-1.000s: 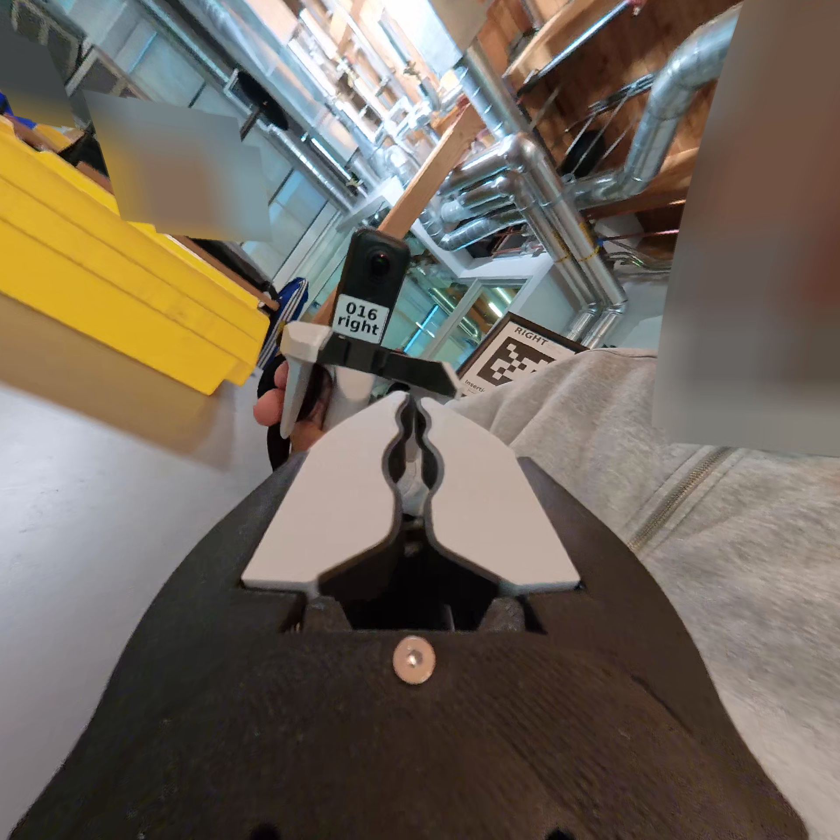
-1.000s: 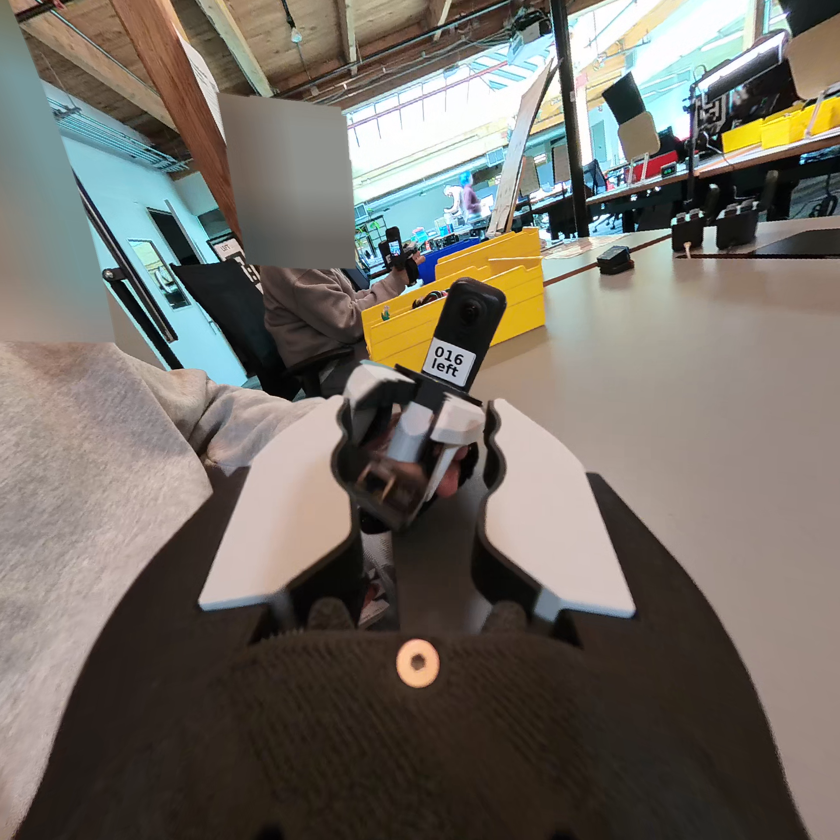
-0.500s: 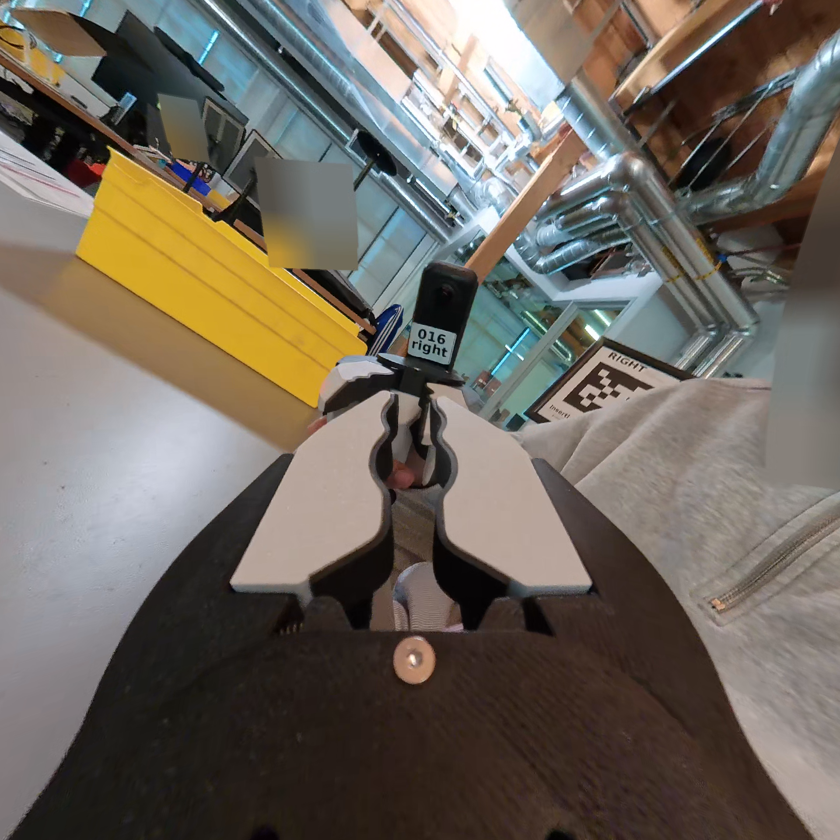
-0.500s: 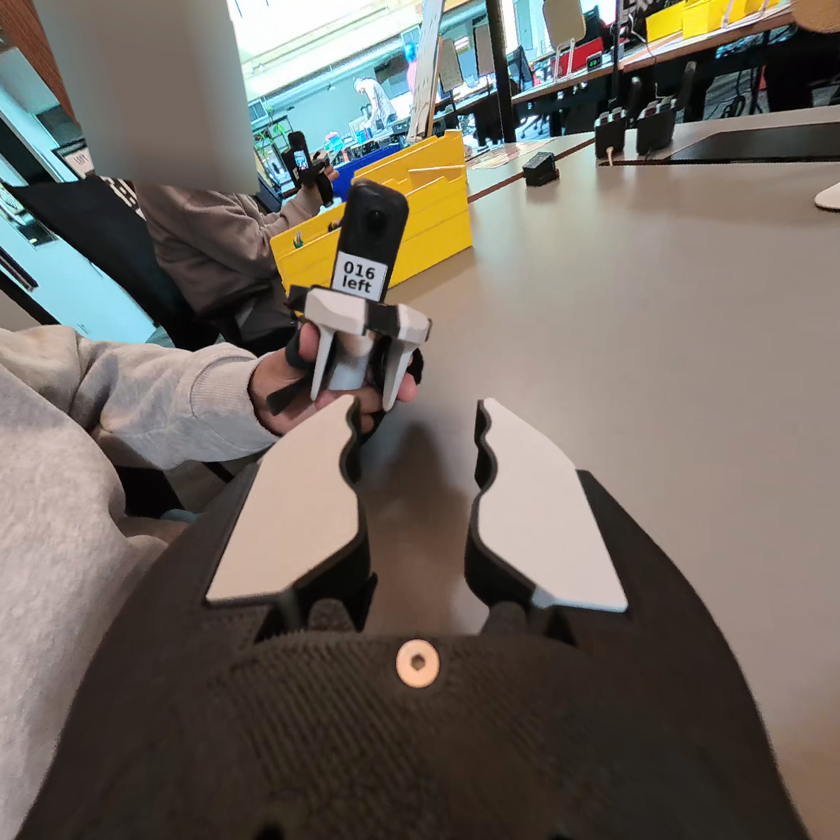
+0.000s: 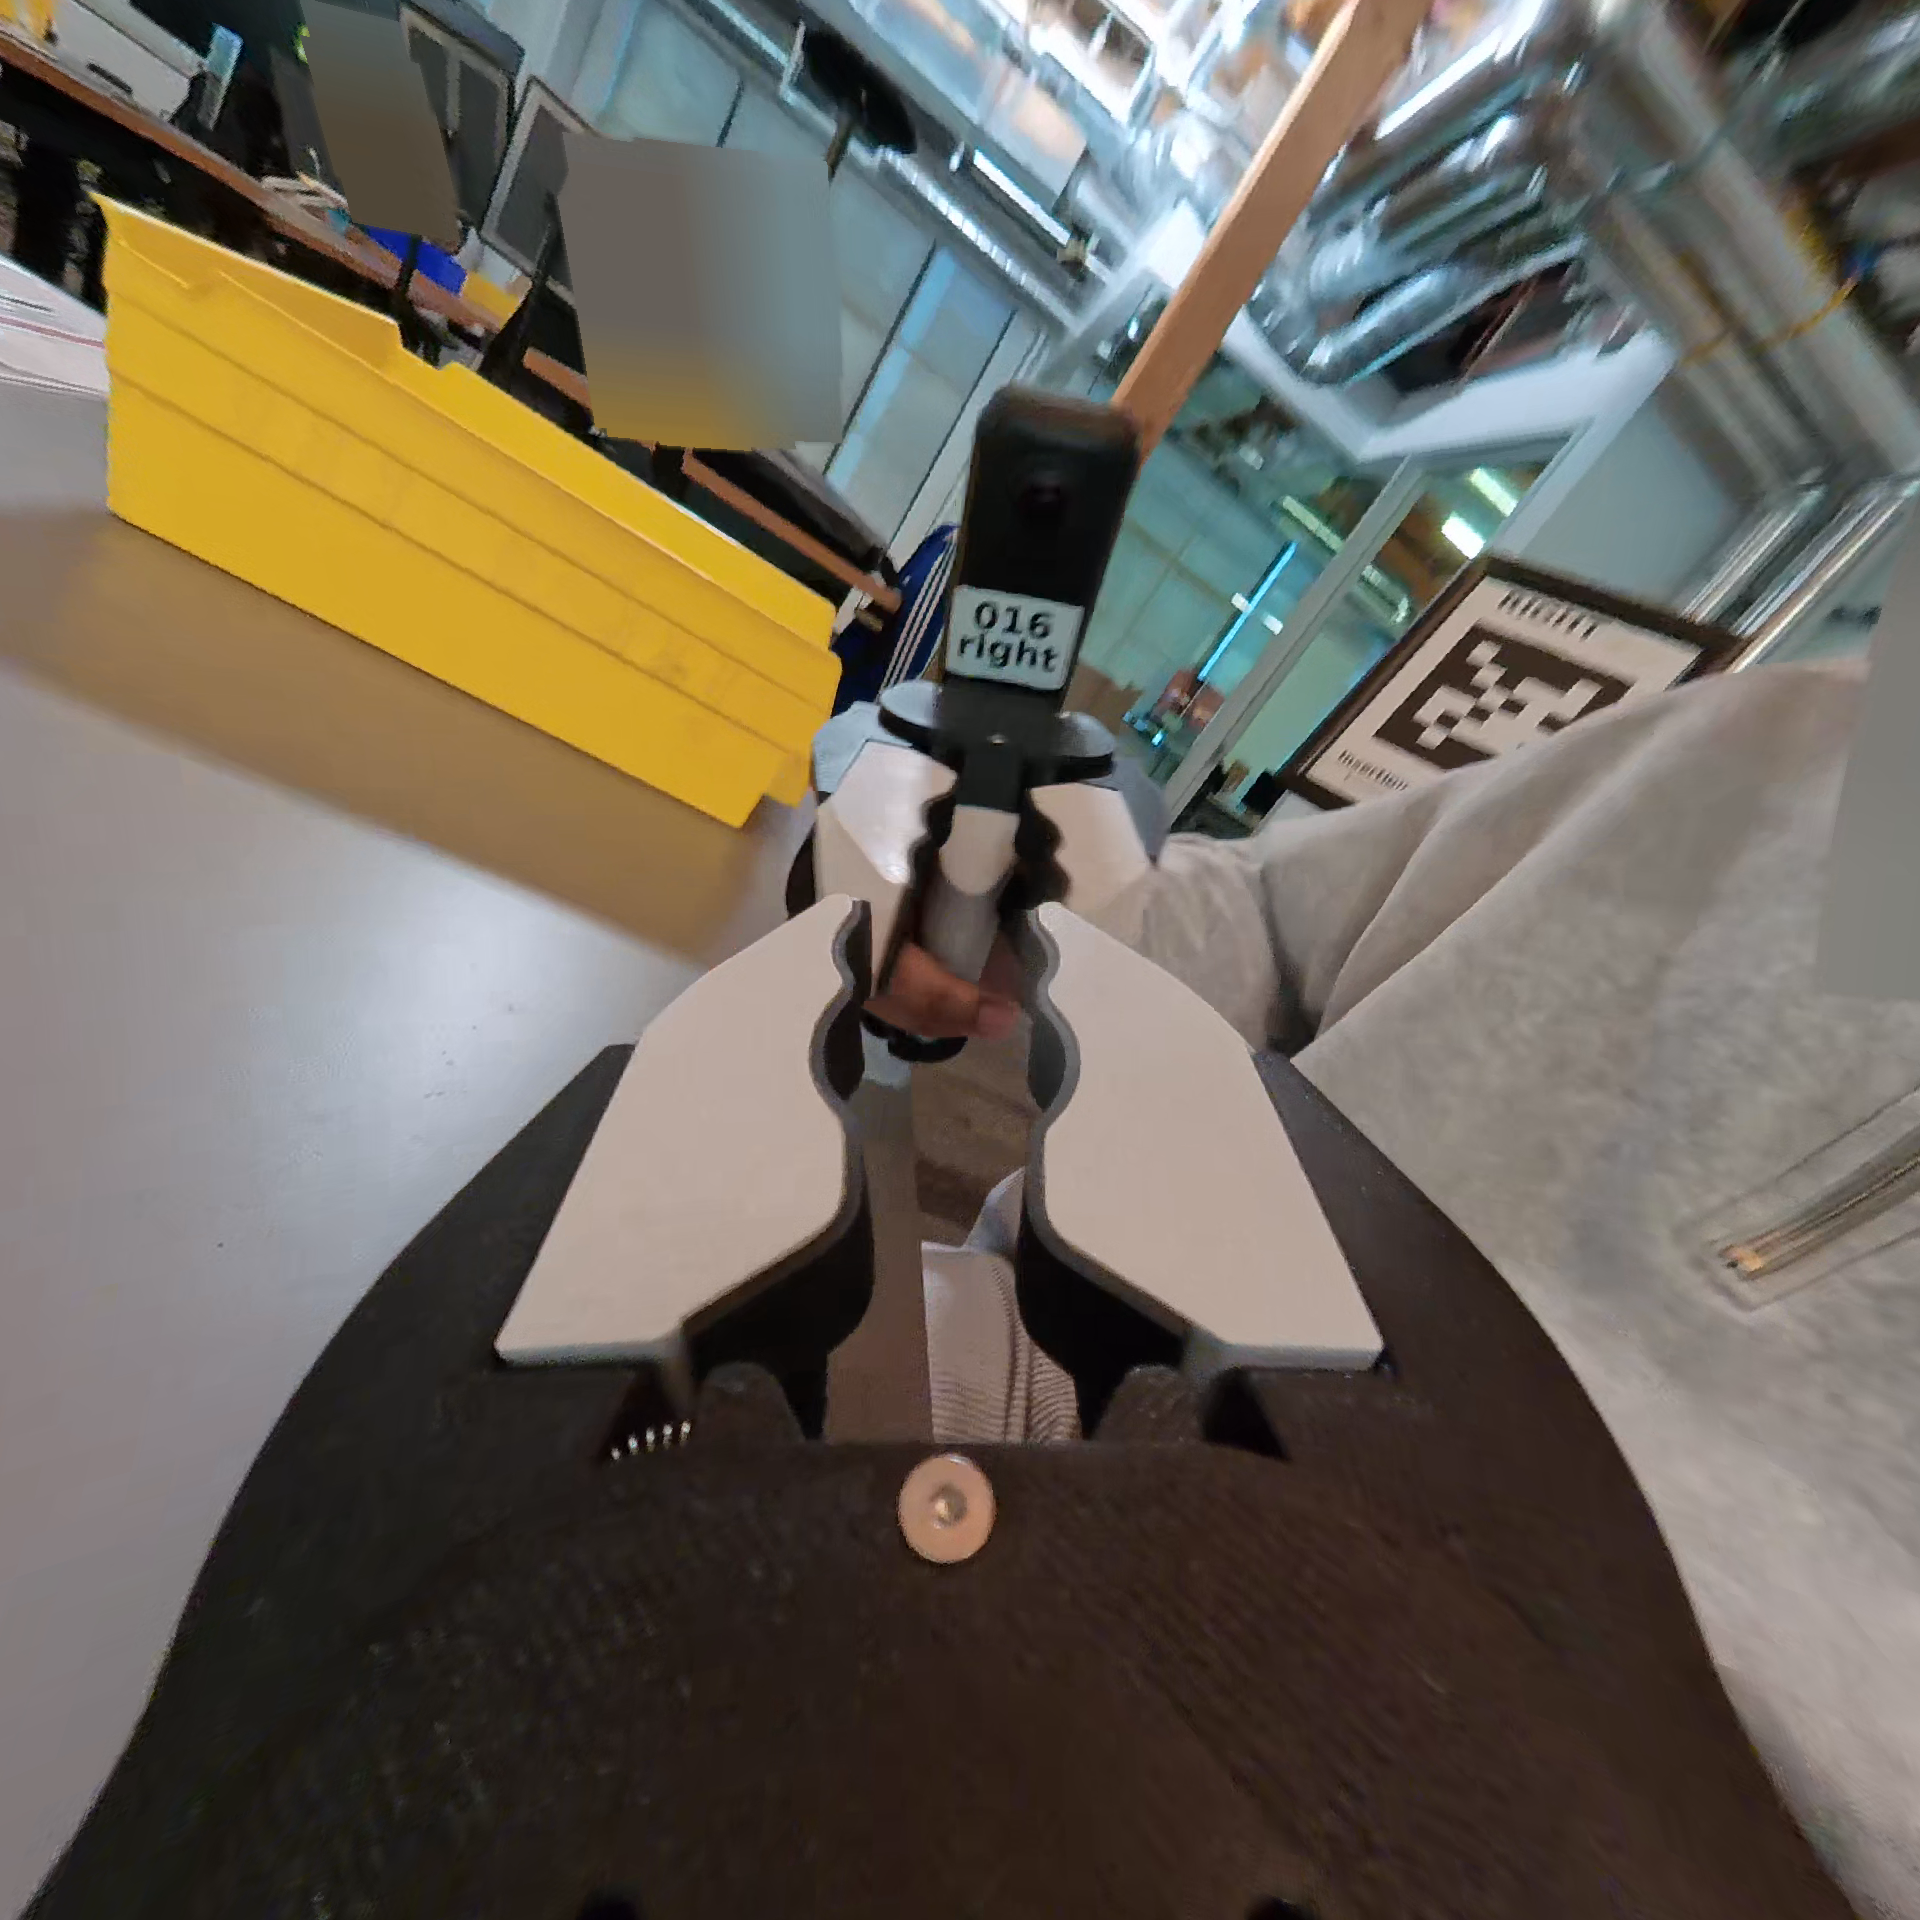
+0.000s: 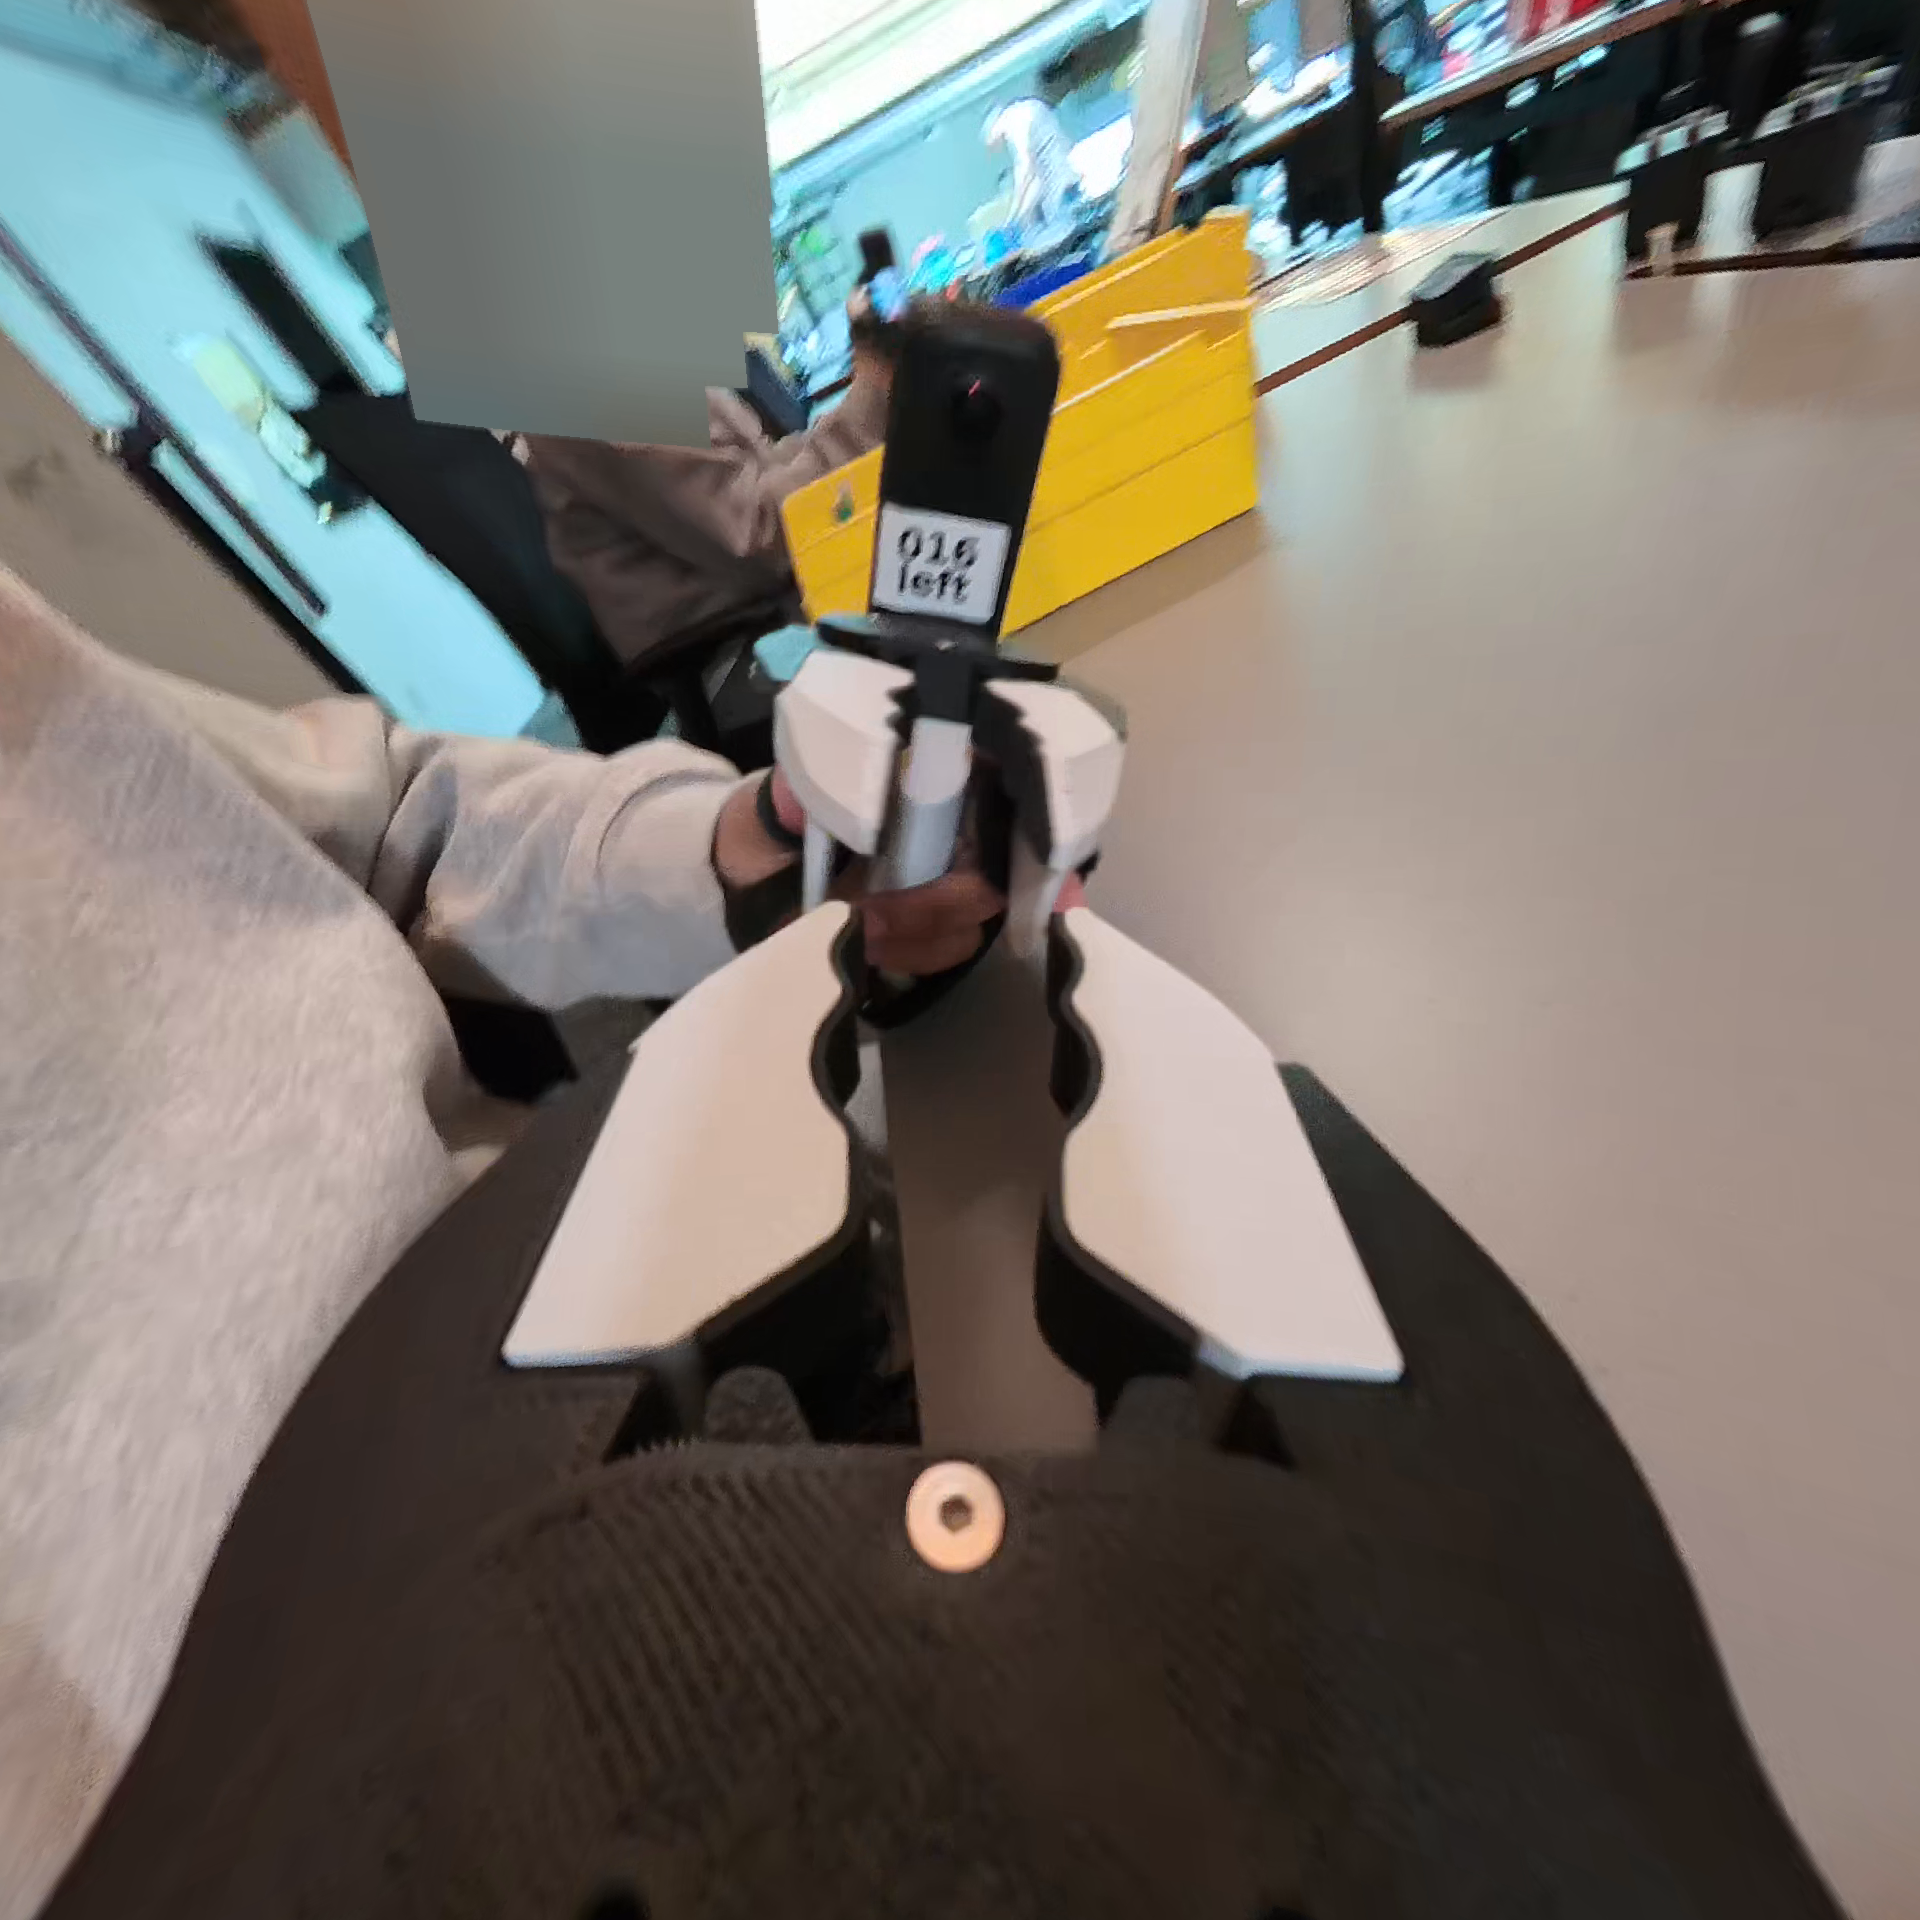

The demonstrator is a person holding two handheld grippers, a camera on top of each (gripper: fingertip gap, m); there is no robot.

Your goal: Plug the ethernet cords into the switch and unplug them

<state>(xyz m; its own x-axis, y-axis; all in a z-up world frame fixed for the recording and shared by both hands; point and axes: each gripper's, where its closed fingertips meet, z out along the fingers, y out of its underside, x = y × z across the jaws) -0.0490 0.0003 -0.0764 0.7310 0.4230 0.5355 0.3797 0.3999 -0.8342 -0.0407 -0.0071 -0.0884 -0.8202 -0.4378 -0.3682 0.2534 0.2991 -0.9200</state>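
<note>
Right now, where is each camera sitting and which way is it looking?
Left wrist view: sits on the left gripper, looking along its open fingers at the right gripper, with a grey sleeve on the right.
Right wrist view: sits on the right gripper, facing the left gripper, with a grey sleeve on the left.
Both views share the pale table and a yellow bin.

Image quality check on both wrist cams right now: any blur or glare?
Right wrist view: motion blur throughout, the yellow bin and far desks smeared, bright window washed out. Left wrist view: sharper near the left gripper; ceiling pipes smeared and overexposed, wide-angle bending at the edges.
</note>
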